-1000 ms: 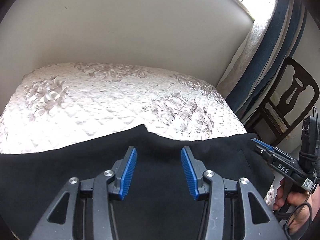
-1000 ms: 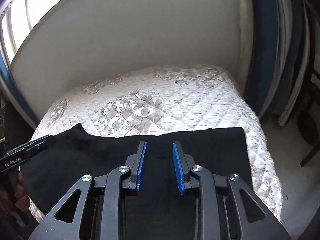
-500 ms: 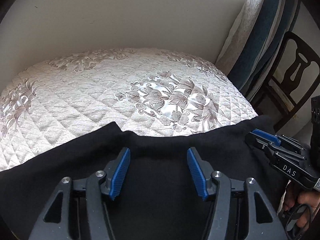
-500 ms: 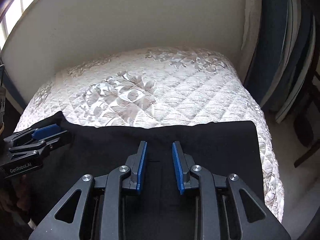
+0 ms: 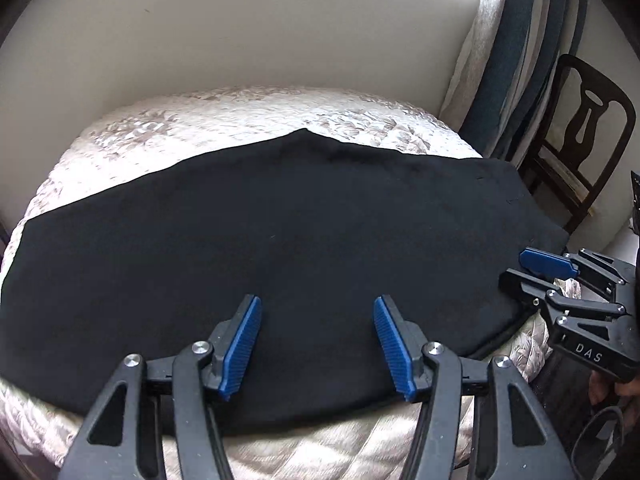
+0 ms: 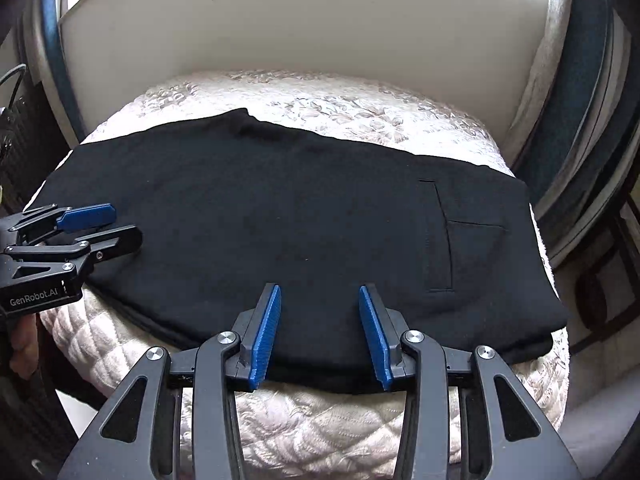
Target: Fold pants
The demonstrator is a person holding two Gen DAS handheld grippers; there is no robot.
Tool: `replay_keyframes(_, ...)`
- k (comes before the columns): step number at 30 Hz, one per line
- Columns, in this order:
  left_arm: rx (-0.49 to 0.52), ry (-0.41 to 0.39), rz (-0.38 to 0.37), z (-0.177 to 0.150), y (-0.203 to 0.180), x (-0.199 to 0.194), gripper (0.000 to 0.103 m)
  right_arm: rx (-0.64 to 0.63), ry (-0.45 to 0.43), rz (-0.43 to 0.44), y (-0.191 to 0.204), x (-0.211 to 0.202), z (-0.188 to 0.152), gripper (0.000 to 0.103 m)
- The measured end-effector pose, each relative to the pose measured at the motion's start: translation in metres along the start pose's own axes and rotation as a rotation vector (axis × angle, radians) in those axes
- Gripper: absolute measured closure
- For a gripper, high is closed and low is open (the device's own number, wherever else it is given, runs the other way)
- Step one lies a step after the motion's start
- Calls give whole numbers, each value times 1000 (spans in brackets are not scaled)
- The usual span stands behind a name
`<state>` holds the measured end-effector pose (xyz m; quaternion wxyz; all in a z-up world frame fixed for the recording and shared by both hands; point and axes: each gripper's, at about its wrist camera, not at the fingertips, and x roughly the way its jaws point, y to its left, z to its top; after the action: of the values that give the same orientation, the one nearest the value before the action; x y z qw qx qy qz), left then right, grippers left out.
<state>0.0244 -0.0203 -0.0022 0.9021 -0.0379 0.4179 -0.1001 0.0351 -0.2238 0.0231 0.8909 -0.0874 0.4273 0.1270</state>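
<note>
The black pants (image 6: 288,232) lie flat across the quilted white bedspread (image 6: 328,412), folded double, the layered near edge just above both sets of tongs. A back pocket (image 6: 452,236) shows on the right side; other seams are lost in the dark cloth. The left gripper (image 5: 318,344) stands wide with nothing between its blue pads. The right gripper (image 6: 320,334) has just been opening, moderately parted, also empty. A wooden chair (image 5: 580,136) stands far right, partly cut off by the frame. The holding hand (image 6: 24,338) is barely visible.
</note>
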Motion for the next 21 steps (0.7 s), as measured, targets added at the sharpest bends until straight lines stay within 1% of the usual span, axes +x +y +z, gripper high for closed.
replay_keyframes(2,-48,-42,48,-5,14,-14,42,0,-21,32,6,-5,-1,61)
replay_keyframes(3,-79,-67,79,-8,22,-19,42,-7,-16,44,10,-2,-2,60)
replay_keyframes(4,-108,-74,113,-12,31,-22,42,-21,11,48,14,5,-4,60)
replay_keyframes(5,-133,-61,134,-15,40,-21,42,-33,36,27,18,11,-6,60)
replay_keyframes(6,-163,-43,138,-19,51,-20,42,-41,25,7,21,10,-6,60)
replay_keyframes(7,-186,-46,128,-23,59,-22,46,-46,17,7,23,8,-4,60)
replay_keyframes(8,-191,-59,116,-25,64,-27,47,-44,12,29,25,5,-2,60)
replay_keyframes(11,-197,-99,182,-29,75,-42,47,-53,-24,54,33,-3,2,60)
replay_keyframes(13,-240,-114,200,-33,90,-47,47,-70,-42,74,42,-2,4,60)
replay_keyframes(14,-263,-111,214,-35,99,-49,47,-75,-33,88,47,0,5,60)
replay_keyframes(16,-308,-117,236,-40,114,-53,47,-82,15,111,56,12,5,60)
replay_keyframes(17,-326,-119,242,-41,120,-56,47,-86,32,98,60,17,4,60)
replay_keyframes(19,-381,-135,287,-49,131,-65,47,-104,21,82,66,17,5,60)
replay_keyframes(20,-420,-147,309,-53,136,-69,47,-105,21,93,66,16,7,60)
replay_keyframes(21,-459,-157,311,-57,142,-73,47,-101,23,109,66,16,8,60)
